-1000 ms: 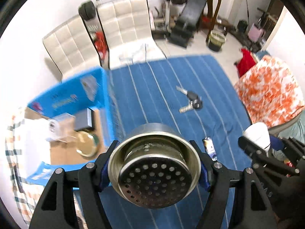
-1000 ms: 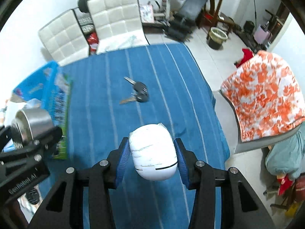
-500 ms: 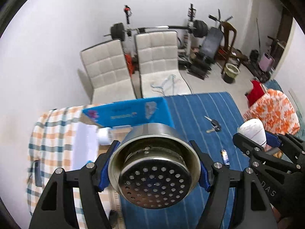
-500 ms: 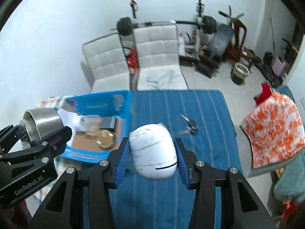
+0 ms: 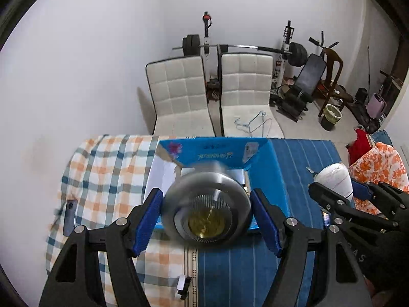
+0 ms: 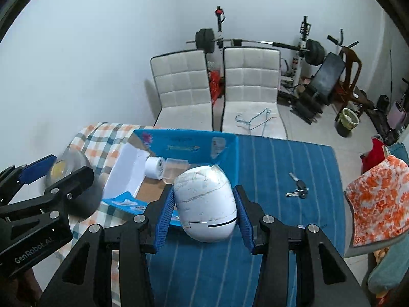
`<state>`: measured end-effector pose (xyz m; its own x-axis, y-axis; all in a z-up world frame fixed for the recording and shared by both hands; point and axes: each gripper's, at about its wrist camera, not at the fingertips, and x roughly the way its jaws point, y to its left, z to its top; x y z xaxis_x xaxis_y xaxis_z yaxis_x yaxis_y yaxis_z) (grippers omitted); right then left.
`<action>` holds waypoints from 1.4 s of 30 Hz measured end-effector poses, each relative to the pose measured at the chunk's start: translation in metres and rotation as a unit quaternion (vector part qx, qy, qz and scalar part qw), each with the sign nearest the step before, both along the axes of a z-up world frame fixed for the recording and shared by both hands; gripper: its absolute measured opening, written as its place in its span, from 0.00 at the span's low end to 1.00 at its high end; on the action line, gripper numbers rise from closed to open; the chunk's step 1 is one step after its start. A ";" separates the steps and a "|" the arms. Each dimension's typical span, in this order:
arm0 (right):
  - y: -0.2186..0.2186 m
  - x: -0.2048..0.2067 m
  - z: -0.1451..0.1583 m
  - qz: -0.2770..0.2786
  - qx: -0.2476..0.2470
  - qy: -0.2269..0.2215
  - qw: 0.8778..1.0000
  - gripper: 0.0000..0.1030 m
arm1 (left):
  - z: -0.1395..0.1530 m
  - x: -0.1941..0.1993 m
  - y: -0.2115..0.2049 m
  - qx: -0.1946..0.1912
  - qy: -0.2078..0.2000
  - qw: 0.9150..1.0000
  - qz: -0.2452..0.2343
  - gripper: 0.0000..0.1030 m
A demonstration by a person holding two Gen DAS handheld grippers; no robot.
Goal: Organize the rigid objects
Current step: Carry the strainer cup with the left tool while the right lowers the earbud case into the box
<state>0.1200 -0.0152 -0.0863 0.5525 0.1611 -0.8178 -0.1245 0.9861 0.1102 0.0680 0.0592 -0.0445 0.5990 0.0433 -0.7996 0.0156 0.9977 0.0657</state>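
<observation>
The steel sink strainer [image 5: 207, 212] shows as a blur between the blue pads of my left gripper [image 5: 205, 194], above the open blue cardboard box [image 5: 217, 153]. It looks smaller than the gap and loose, and the pads do not visibly press on it. In the right wrist view the same blur [image 6: 67, 165] sits at the left gripper [image 6: 71, 165], left of the box [image 6: 179, 148]. My right gripper [image 6: 204, 186] is shut on a white egg-shaped device [image 6: 207, 204] over the blue striped cloth, just right of the box. That device [image 5: 332, 176] also shows at the right of the left wrist view.
Inside the box lie a white roll [image 6: 154, 167] and a clear container [image 6: 176, 166]. Keys [image 6: 297, 189] lie on the blue cloth. A phone [image 5: 69, 216] rests on the checked cloth. Two white chairs [image 5: 179, 94] stand behind the table, an orange-covered chair [image 6: 375, 199] to the right.
Both grippers rose and swung left toward the box. The strainer, sharp and wedged between the left pads before, is now blurred, smaller and loose. The egg stays gripped.
</observation>
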 end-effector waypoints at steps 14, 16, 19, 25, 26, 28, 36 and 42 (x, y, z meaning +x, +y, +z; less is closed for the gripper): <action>0.050 0.097 -0.167 0.002 0.071 0.161 0.984 0.47 | -0.136 0.096 0.068 -0.064 0.149 0.987 0.002 0.03; 0.059 0.111 -0.199 0.001 0.067 0.187 0.980 0.47 | -0.171 0.112 0.075 -0.063 0.180 0.982 0.009 0.03; 0.070 0.125 -0.243 -0.001 0.059 0.220 0.974 0.47 | -0.215 0.124 0.084 -0.072 0.226 0.971 0.017 0.03; 0.080 0.134 -0.296 -0.005 0.049 0.265 0.963 0.47 | -0.259 0.125 0.093 -0.085 0.279 0.956 0.028 0.03; 0.080 0.136 -0.303 -0.005 0.048 0.274 0.961 0.47 | -0.261 0.125 0.093 -0.086 0.281 0.955 0.029 0.03; 0.080 0.137 -0.311 -0.003 0.051 0.286 0.957 0.47 | -0.263 0.124 0.093 -0.087 0.288 0.953 0.031 0.04; 0.069 0.139 -0.299 -0.002 0.070 0.288 0.955 0.73 | -0.231 0.119 0.100 -0.084 0.275 0.956 0.051 0.80; 0.050 0.119 -0.239 0.010 0.075 0.237 0.969 0.82 | -0.171 0.085 0.101 -0.134 0.223 0.964 0.047 0.97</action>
